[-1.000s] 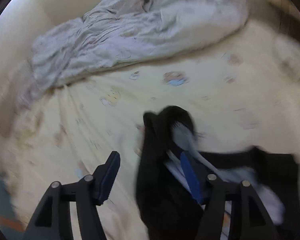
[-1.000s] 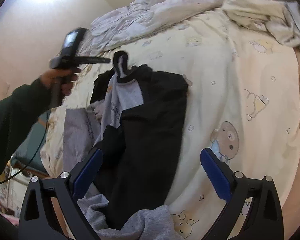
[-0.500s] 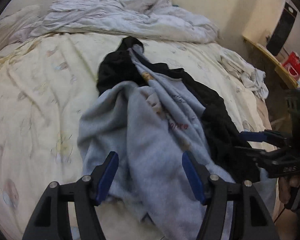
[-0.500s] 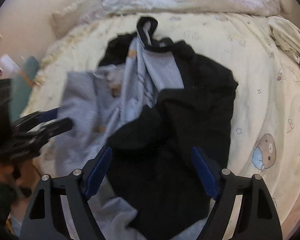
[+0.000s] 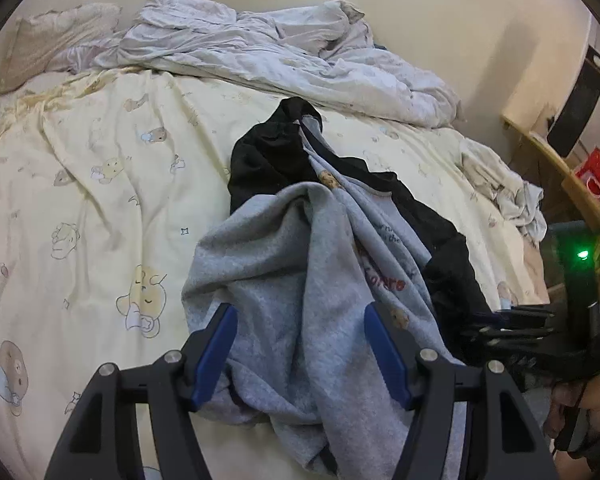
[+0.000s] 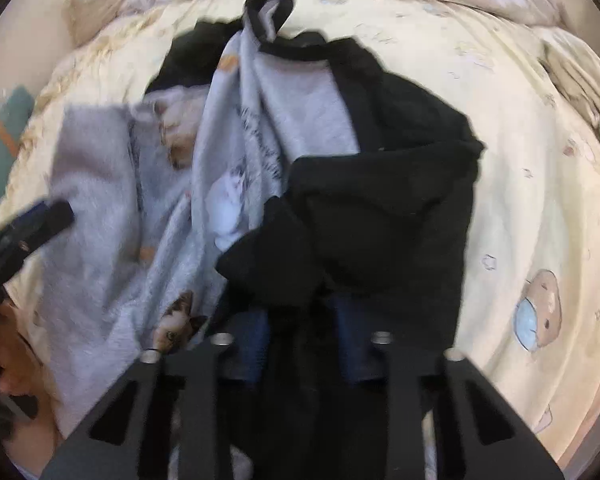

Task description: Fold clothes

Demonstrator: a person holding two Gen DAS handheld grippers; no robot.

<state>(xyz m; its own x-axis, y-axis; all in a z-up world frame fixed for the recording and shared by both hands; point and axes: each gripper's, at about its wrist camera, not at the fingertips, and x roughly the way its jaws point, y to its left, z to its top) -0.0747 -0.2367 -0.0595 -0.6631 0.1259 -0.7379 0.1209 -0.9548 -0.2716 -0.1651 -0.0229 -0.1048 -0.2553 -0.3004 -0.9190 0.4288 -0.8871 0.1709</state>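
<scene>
I had the left gripper (image 5: 300, 344) down at the near edge of the bed (image 5: 100, 184), its jaws released, straddling a ridge of the grey sweatshirt (image 5: 284, 280) without pinching it. The right gripper (image 6: 300, 336) had just been closing, and in its own view the pads stood clenched on a fold of the black garment (image 6: 380, 200).

Risks as I judged them: the clothes lay tangled near the middle of the bed, so a pull on the black fold could drag the grey cloth along; the right grip looked like several bunched layers, not one hem, which would give a crooked fold; the left jaws, if closed there, would take a mid-panel hump rather than an edge.

Count: grippers two; rumpled pale duvet (image 5: 284, 48) at the far edge, one; garments in the heap, at least one grey and one black, or a single two-tone piece, I could not tell
</scene>
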